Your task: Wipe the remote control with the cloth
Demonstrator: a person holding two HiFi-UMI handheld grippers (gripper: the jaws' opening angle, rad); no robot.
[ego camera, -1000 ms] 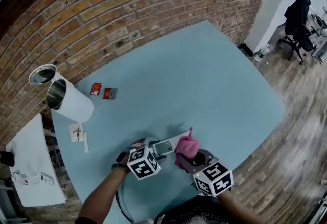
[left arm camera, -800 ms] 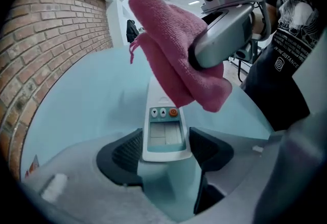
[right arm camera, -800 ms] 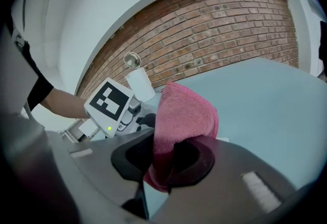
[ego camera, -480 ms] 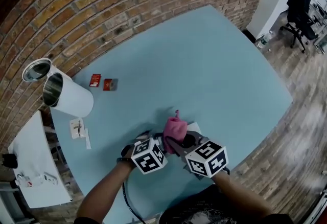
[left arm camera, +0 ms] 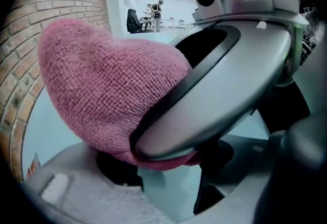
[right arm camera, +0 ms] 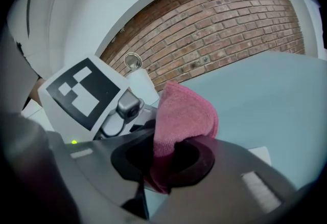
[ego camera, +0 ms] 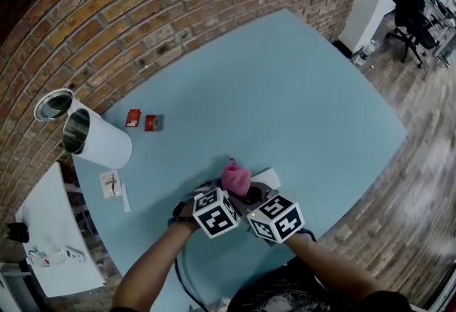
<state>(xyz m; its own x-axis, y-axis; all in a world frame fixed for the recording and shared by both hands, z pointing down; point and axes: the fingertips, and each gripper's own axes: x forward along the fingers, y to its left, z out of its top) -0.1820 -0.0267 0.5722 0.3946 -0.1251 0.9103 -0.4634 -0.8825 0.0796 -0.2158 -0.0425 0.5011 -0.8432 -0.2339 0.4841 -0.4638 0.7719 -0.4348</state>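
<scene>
My left gripper (ego camera: 228, 196) is shut on one end of the white remote control (ego camera: 268, 177), whose far end pokes out to the right of the cloth. In the left gripper view the pale remote (left arm camera: 166, 192) runs forward between the jaws and under the cloth (left arm camera: 102, 95). My right gripper (ego camera: 246, 194) is shut on the pink cloth (ego camera: 235, 179) and presses it down on the remote. In the right gripper view the cloth (right arm camera: 184, 110) is pinched in the right gripper (right arm camera: 168, 166), with the remote's end (right arm camera: 260, 155) at the lower right. The two grippers sit almost touching near the table's front edge.
A white cylinder (ego camera: 100, 139) lies on the light blue table (ego camera: 299, 90) at the left beside a metal lid (ego camera: 53, 104). Two red packets (ego camera: 142, 121) and a paper slip (ego camera: 108, 182) lie near it. A white side table (ego camera: 50, 246) stands at the left, a brick wall behind.
My right gripper has carried the pink cloth leftward over the remote and closer to the left gripper. The two marker cubes now sit side by side.
</scene>
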